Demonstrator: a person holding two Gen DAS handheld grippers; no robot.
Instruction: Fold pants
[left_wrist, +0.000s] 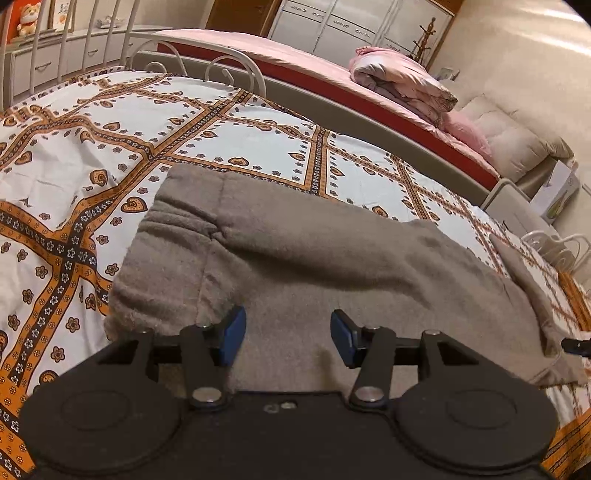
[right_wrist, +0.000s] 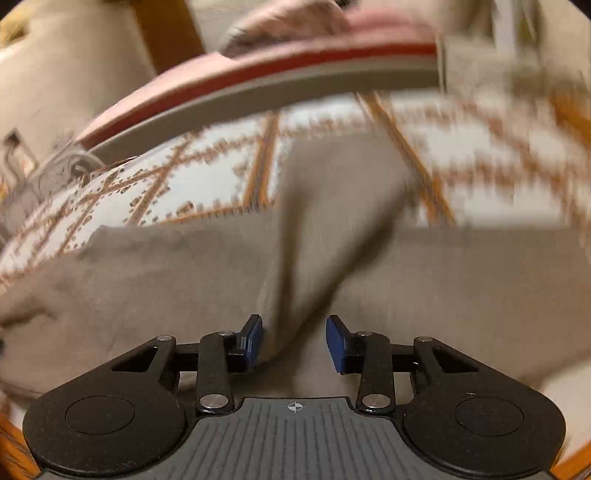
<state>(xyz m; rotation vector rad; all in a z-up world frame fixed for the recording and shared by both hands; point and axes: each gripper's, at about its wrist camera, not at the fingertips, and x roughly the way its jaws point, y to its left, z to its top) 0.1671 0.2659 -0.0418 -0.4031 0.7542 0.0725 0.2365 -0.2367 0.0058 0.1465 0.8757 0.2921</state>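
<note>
Grey-brown fleece pants (left_wrist: 295, 251) lie spread on the patterned bedspread (left_wrist: 110, 147), waistband at the left, legs running right. My left gripper (left_wrist: 288, 332) is open, empty, just above the seat of the pants. In the blurred right wrist view the pants (right_wrist: 147, 280) fill the lower half, with a raised fold of cloth (right_wrist: 332, 206) running up the middle. My right gripper (right_wrist: 294, 341) is open, its blue pads either side of the base of that fold, not closed on it.
A white metal bed frame (left_wrist: 192, 62) curves behind the bedspread. A second bed with pink sheet (left_wrist: 295, 59) carries a folded pink quilt (left_wrist: 402, 81). White wardrobes (left_wrist: 351, 26) and a dresser (left_wrist: 55, 62) stand at the back.
</note>
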